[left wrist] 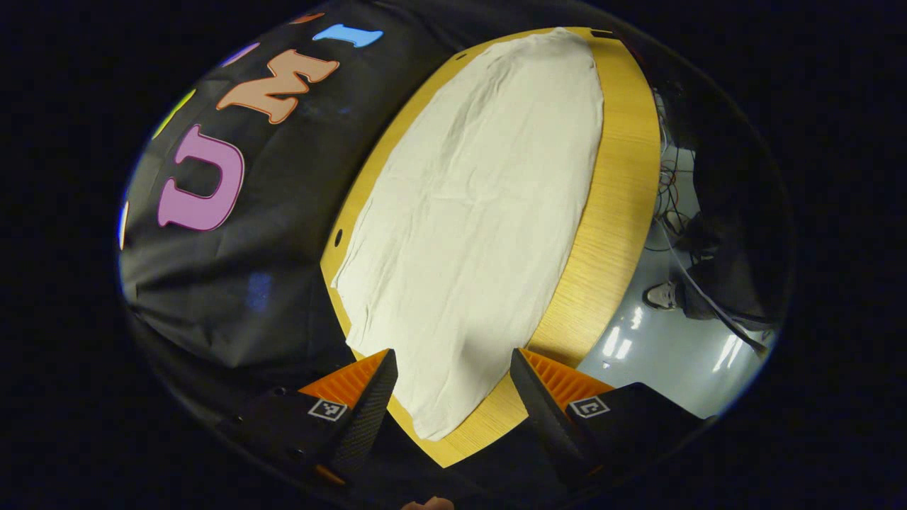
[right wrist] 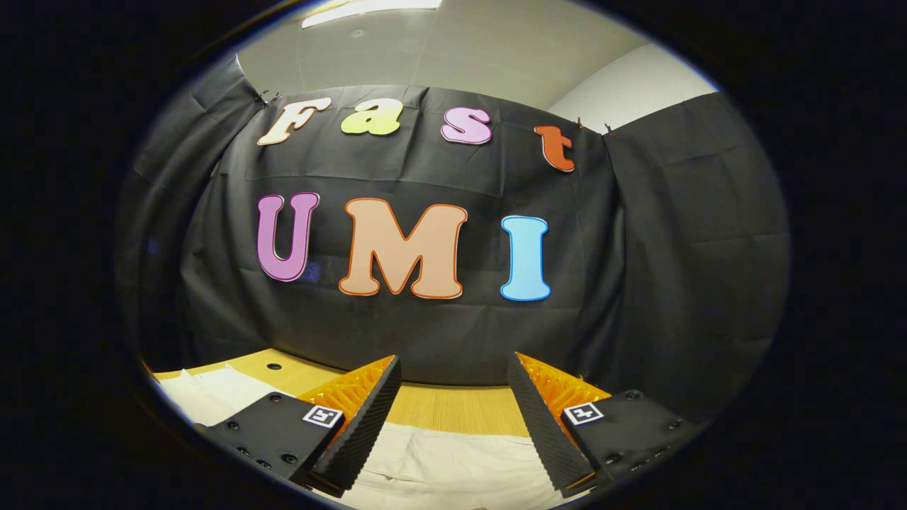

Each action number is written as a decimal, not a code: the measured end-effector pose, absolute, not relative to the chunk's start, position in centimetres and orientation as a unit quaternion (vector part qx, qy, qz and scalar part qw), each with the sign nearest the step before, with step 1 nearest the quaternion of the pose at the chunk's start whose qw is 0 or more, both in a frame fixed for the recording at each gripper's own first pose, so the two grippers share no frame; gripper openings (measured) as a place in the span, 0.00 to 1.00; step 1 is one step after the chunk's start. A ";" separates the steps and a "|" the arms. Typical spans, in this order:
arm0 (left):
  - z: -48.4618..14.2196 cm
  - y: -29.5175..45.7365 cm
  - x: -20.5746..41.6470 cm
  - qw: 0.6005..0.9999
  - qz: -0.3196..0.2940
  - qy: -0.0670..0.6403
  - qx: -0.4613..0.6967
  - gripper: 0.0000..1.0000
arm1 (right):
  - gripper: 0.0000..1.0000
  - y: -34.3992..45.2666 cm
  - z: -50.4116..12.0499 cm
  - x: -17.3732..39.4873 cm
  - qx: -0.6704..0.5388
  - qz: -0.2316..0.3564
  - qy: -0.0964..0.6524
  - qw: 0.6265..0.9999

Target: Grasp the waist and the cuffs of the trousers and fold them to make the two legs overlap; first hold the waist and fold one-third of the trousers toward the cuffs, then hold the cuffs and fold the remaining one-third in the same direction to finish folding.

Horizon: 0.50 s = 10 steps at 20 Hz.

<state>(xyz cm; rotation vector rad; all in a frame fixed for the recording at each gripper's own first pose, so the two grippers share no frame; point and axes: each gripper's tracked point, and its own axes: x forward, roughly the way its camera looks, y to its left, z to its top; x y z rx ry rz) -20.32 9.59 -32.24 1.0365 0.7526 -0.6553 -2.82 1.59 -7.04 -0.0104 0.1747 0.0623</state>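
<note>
Pale trousers (left wrist: pixel 468 234) spread flat along a wooden table (left wrist: pixel 616 212), reaching nearly end to end. Left claw (left wrist: pixel 453 382) held above the near end of the cloth, fingers wide apart, gripping nothing. Right claw (right wrist: pixel 453 397) likewise wide apart and empty, over the trousers (right wrist: pixel 453 471) at the table (right wrist: pixel 453 411) edge, facing the black cloth wall (right wrist: pixel 673 283).

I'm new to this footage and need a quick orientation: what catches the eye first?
Pale trousers lie spread flat along a wooden table, covering most of it in the left gripper view. The left gripper hangs open above their near end, and the right gripper is open too, facing the booth wall over the cloth.
</note>
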 end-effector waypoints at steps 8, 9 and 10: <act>-34.1 9.3 -19.9 0.702 -0.336 0.331 0.533 0.91 | 0.98 0.3 -7.3 -3.1 -0.021 0.020 0.090 0.996; -34.1 9.1 -19.6 0.700 -0.336 0.327 0.538 0.90 | 0.97 0.1 -7.5 -3.2 -0.022 0.017 0.091 0.995; -34.2 9.1 -19.1 0.701 -0.335 0.324 0.539 0.89 | 0.97 -0.2 -7.7 -3.1 -0.022 0.014 0.093 0.995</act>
